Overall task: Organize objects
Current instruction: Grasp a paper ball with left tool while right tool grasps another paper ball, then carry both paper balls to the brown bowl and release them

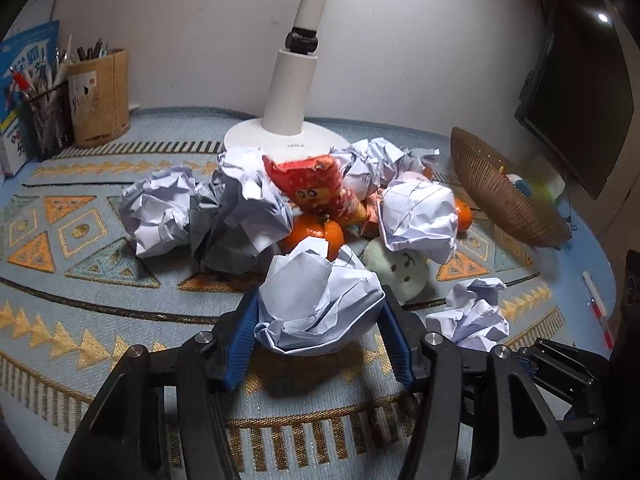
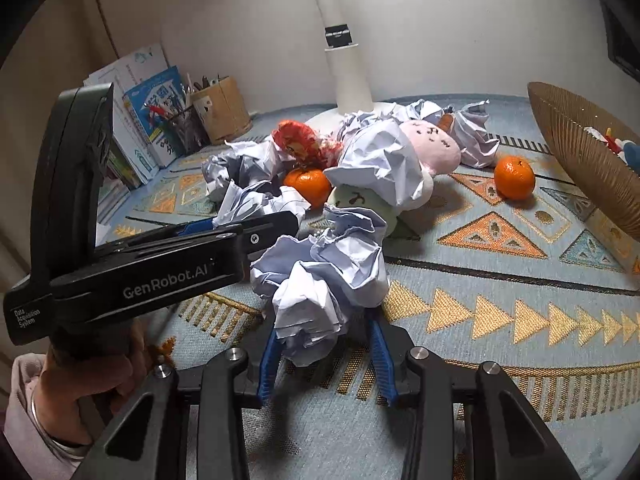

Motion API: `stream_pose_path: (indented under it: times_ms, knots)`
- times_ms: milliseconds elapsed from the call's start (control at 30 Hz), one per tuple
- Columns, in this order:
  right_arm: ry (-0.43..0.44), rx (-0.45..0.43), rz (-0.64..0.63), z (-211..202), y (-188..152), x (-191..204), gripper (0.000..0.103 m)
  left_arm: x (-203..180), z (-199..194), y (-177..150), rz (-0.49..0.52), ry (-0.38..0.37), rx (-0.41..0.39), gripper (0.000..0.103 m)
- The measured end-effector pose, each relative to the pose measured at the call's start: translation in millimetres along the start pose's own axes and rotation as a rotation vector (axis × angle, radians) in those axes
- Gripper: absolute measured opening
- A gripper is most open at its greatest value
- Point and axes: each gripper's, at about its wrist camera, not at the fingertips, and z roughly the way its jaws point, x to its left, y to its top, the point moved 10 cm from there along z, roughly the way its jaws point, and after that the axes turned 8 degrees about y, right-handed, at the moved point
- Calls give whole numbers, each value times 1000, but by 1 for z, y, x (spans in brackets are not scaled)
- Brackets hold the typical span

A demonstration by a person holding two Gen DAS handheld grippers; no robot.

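Observation:
A heap of crumpled paper balls, oranges (image 1: 314, 232), a red snack bag (image 1: 316, 188) and plush toys lies on the patterned cloth. My left gripper (image 1: 318, 312) is shut on a crumpled paper ball (image 1: 316, 300), its blue pads pressing both sides. My right gripper (image 2: 326, 344) is shut on another crumpled paper ball (image 2: 324, 280); it also shows in the left wrist view (image 1: 472, 312). The left gripper body (image 2: 160, 264) shows in the right wrist view. A green plush (image 1: 400, 272) and a pink plush (image 2: 436, 148) lie among the papers.
A white lamp base (image 1: 280, 136) stands behind the heap. A woven brown basket (image 1: 500, 192) holding small toys sits at the right. Pen holders (image 1: 100, 96) and books (image 2: 152, 120) stand at the back left. A lone orange (image 2: 514, 178) lies near the basket. A dark monitor (image 1: 580, 92) is far right.

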Motion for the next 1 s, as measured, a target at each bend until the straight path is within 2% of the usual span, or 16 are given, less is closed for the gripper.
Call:
stream_pose_path:
  times_ms: [100,167,367,600,1000]
  knots:
    - [7,-48,-3,-9,4,3,39,-6,-12,4,34,26,-65,54]
    - [18,-58,-5,-10,5,4,39,-6,-13,5,39,30,-77,54]
    - [4,-60,24,-10,4,-3,40,1,-11,6,19,80,-73,55]
    - [9,-57,92,-7,3,-17,40,5,-11,5,-3,77,-71,55]
    - [7,-87,77,-15,5,-13,40,5,-12,4,-22,71,-72,55]
